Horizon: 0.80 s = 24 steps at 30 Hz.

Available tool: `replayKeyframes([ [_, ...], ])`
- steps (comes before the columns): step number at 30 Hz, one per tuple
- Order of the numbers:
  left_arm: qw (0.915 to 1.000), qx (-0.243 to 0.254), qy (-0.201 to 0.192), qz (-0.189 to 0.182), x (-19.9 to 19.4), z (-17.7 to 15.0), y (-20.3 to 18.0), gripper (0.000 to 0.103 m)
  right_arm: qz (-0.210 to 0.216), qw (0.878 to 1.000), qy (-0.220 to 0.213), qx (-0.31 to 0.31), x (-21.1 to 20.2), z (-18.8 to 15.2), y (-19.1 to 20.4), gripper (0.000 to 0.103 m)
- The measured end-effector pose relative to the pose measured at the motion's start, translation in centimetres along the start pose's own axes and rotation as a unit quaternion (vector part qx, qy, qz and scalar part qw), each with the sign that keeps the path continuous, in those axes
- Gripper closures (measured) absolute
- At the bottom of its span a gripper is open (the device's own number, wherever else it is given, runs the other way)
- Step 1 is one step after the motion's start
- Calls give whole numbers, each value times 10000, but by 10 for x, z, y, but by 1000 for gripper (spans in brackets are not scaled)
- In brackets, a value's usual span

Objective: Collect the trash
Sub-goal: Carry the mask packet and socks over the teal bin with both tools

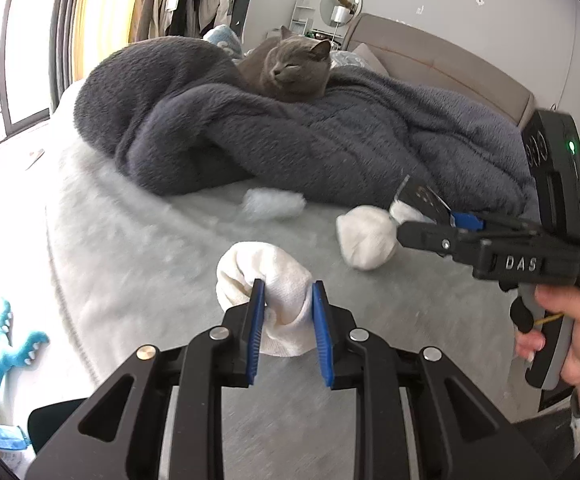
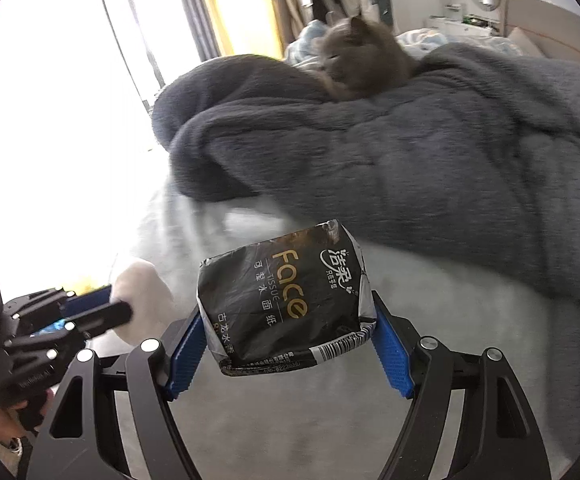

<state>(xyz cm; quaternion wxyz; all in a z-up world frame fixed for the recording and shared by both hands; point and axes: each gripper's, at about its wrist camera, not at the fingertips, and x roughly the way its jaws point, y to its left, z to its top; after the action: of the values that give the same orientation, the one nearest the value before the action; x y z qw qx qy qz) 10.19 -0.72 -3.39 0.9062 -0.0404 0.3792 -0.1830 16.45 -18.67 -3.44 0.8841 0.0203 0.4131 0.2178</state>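
Right tool [image 2: 290,346] clamps tissue pack [image 2: 285,300], print running vertical

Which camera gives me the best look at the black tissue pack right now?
The right wrist view: the black tissue pack fills the centre, label readable, clamped in the right gripper. In the left wrist view only a sliver of it shows beyond that gripper's fingers, near a white wad.
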Motion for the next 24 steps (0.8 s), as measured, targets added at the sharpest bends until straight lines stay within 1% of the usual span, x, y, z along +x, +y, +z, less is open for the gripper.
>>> replayKeyframes([
  [6, 10000, 27, -52, 34, -19, -8, 19, 77, 215, 9997, 20, -65, 14, 7, 31, 27],
  [18, 9984, -286, -110, 480, -56, -21, 76, 77, 605, 9971, 74, -460, 40, 15, 99, 27],
  [24, 9969, -488, -71, 612, -71, -33, 107, 77, 787, 9948, 129, -633, 52, 16, 136, 27],
])
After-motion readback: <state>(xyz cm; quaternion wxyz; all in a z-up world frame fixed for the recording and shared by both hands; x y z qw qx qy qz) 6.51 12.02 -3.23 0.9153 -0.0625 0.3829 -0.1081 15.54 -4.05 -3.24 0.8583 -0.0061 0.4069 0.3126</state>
